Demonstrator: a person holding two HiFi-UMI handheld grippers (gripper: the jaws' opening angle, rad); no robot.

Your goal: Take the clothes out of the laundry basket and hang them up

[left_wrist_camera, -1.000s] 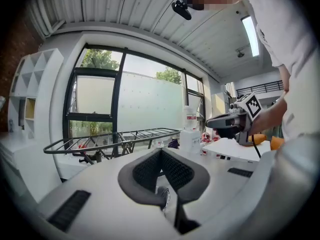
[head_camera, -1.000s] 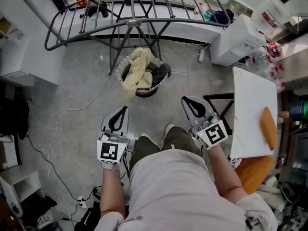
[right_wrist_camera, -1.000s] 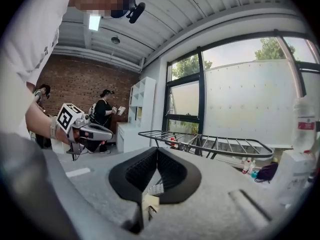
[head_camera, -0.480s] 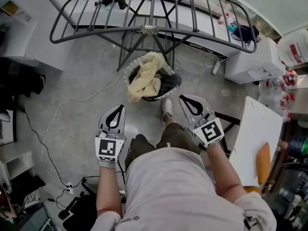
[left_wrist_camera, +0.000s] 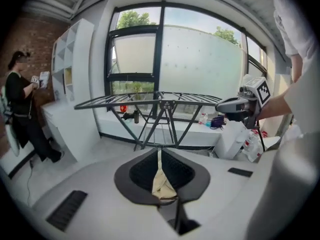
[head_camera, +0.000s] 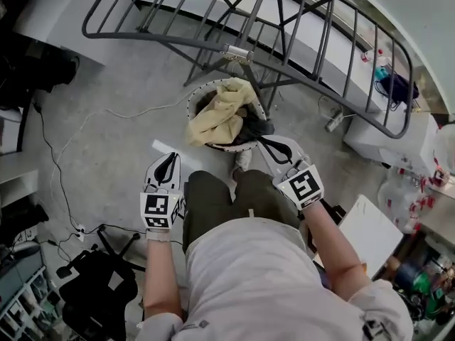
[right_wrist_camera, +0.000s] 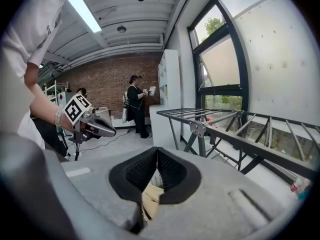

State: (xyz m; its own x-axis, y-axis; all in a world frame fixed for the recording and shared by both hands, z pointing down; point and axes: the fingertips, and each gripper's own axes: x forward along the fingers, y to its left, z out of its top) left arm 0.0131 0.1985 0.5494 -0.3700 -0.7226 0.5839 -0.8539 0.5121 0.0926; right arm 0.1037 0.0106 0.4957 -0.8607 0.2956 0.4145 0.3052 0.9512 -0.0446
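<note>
Head view: left claw [head_camera: 170, 158], right claw [head_camera: 266, 143] closed, near laundry basket [head_camera: 219, 146].

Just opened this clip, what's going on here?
A person standing by a basket holds a claw in each hand. The left claw and right claw are both shut and empty and point toward the basket, the right one close to its rim. A yellow cloth and a dark garment lie in the basket, under a rack whose bars look bare. No garment is gripped yet.
</note>
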